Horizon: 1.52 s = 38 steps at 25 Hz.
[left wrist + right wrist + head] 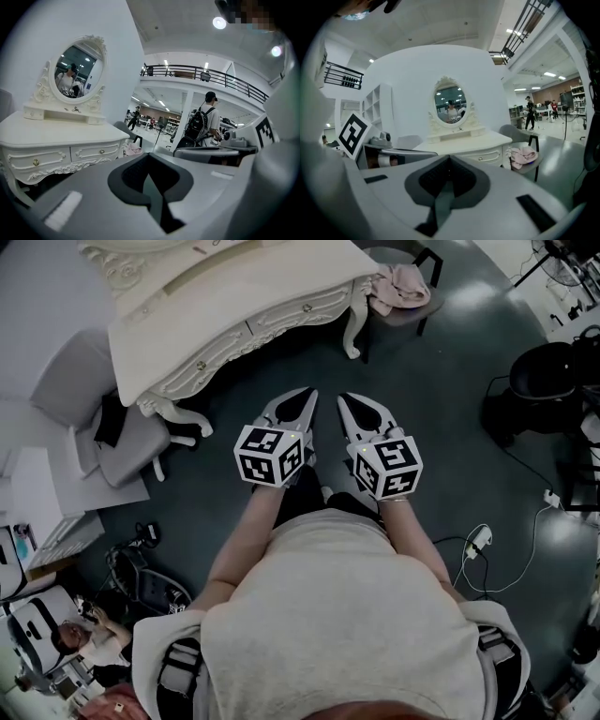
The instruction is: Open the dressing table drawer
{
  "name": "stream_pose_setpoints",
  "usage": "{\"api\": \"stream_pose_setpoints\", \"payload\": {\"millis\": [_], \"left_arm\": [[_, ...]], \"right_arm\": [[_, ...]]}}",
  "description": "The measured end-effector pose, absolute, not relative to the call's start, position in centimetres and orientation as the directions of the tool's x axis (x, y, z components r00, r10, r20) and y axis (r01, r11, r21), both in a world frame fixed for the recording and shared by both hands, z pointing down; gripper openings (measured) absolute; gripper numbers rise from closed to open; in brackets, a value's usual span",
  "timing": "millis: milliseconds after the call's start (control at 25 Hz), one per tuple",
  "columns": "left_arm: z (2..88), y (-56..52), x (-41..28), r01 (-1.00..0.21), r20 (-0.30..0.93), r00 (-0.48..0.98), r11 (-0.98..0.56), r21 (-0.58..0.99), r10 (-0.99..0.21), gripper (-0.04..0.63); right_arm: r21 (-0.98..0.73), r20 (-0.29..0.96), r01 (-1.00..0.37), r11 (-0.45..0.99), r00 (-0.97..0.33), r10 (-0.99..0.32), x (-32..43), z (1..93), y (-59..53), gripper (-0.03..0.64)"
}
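Note:
The white carved dressing table (234, 296) stands at the upper left of the head view, with two knobbed drawers (202, 363) along its front, both closed. In the left gripper view the drawers (96, 152) sit at lower left under an oval mirror (75, 70). The right gripper view has the table (478, 140) straight ahead. My left gripper (307, 396) and right gripper (345, 400) hang side by side above the dark floor, a short way in front of the table and touching nothing. Both are shut and empty, the left gripper (149, 156) and right gripper (449, 158) with tips together.
A chair with a pink cloth (401, 285) stands right of the table, and a grey chair (127, 442) at its left corner. A power strip and cables (478, 540) lie on the floor at right, near dark equipment (544, 371). A person with a backpack (206, 123) stands farther off.

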<state>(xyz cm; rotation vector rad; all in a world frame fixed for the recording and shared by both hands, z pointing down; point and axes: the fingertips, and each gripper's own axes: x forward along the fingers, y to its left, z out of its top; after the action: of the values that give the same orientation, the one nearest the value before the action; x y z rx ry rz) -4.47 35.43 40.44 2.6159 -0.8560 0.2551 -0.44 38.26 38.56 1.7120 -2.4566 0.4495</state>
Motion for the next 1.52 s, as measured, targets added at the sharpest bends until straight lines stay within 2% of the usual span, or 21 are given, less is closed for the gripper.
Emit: {"api": "stream_pose_setpoints", "payload": {"millis": [240, 480, 920, 1280, 1520], "left_arm": [[40.8, 30.9, -2.1, -0.581, 0.285, 0.811, -0.763, 0.283, -0.511, 0.009], [39.5, 23.2, -1.2, -0.563, 0.229, 0.826, -0.747, 0.354, -0.515, 0.009], [37.7, 8.6, -0.8, -0.552, 0.202, 0.834, -0.780, 0.295, -0.514, 0.009], [39.6, 4.8, -0.1, -0.541, 0.263, 0.838, -0.787, 0.295, -0.478, 0.009], [40.7, 2.4, -0.5, -0.573, 0.295, 0.815, -0.765, 0.293, -0.498, 0.009]], "right_arm": [[-0.170, 0.252, -0.943, 0.285, -0.321, -0.913, 1.8, 38.4, 33.3, 0.008], [-0.111, 0.278, -0.954, 0.280, -0.300, -0.912, 3.5, 38.2, 25.3, 0.008], [-0.107, 0.245, -0.952, 0.286, -0.304, -0.921, 2.8, 36.3, 11.4, 0.008], [-0.139, 0.266, -0.944, 0.301, -0.328, -0.907, 2.4, 37.0, 6.5, 0.008], [-0.158, 0.280, -0.925, 0.345, -0.377, -0.883, 1.9, 37.6, 3.1, 0.008]]}}
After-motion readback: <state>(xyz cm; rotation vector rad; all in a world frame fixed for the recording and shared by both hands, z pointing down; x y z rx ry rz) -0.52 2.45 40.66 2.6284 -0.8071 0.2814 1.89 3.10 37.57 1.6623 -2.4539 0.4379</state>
